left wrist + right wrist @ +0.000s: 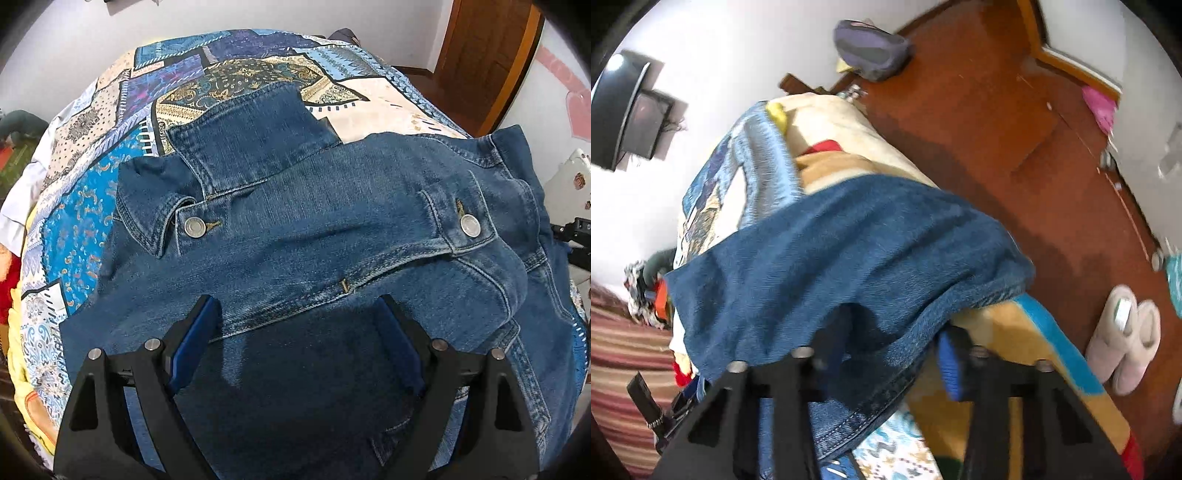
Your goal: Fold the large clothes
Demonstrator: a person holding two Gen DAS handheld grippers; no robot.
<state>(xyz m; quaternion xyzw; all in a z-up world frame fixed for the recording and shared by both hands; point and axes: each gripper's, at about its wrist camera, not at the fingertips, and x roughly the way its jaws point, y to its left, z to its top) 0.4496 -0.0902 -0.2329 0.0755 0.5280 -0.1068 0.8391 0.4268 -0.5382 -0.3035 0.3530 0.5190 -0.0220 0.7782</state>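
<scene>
Now | denim jacket (295, 229) | blue, sleeves folded across, buttoned cuffs

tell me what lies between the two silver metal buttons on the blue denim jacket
Only the folded denim sleeve of the blue denim jacket spans the stretch from the collar button to the cuff button, in the left wrist view.

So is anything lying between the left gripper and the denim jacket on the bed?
Nothing visible does. The left gripper stands open directly over the denim jacket, with only denim showing between its blue pads. The jacket lies on the patterned bedspread with one sleeve folded across it, and no other item rests on top.
</scene>
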